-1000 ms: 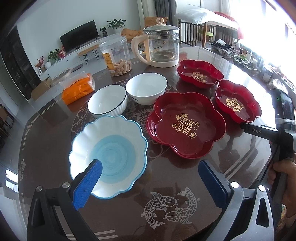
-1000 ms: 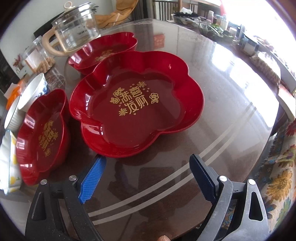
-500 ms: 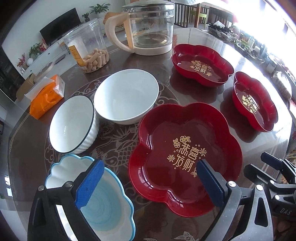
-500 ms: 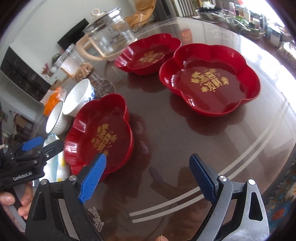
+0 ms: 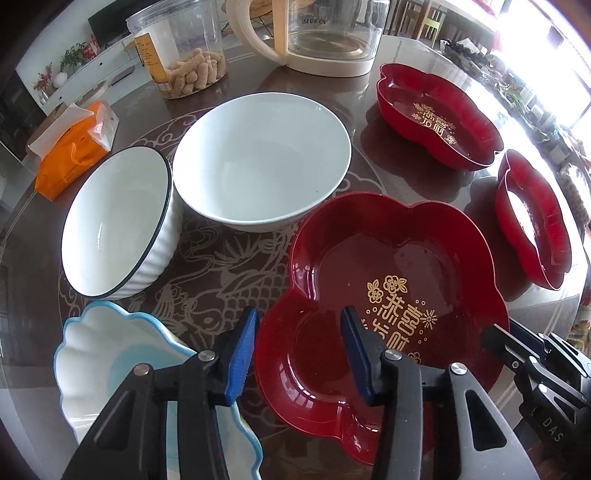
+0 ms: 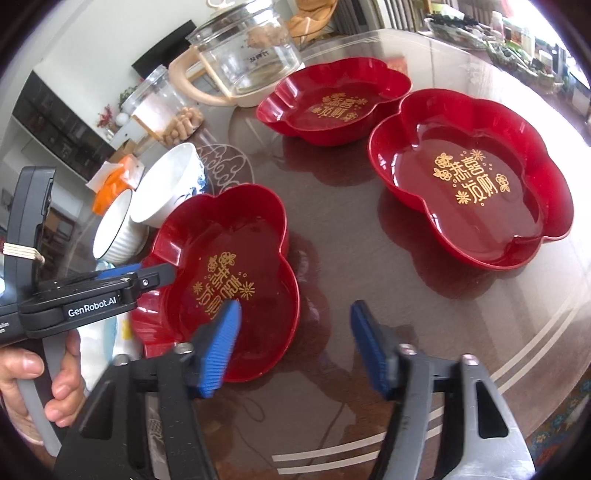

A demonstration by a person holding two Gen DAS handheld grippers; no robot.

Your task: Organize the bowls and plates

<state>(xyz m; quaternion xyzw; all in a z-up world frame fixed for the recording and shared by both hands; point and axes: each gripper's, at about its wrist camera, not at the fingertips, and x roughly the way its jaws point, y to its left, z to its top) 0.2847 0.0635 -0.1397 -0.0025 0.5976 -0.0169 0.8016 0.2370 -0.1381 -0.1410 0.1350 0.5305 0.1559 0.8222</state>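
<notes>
Both grippers straddle opposite rims of the nearest red plate (image 5: 388,317) on the brown table (image 6: 332,229). The left gripper (image 5: 297,354) and right gripper (image 6: 291,345) have just been closing, rim between their pads; actual pinch cannot be told. Just beside it crowd a white bowl (image 5: 258,162), a ribbed bowl (image 5: 114,221) and a blue scalloped bowl (image 5: 96,354). Two more red plates (image 6: 469,177) lie apart.

In the left wrist view, the scalloped white-and-blue ceramic dish (image 5: 110,354) at lower left lies partly behind the gripper's black arms. The clear glass kettle (image 5: 332,33) is cropped by the top edge.
</notes>
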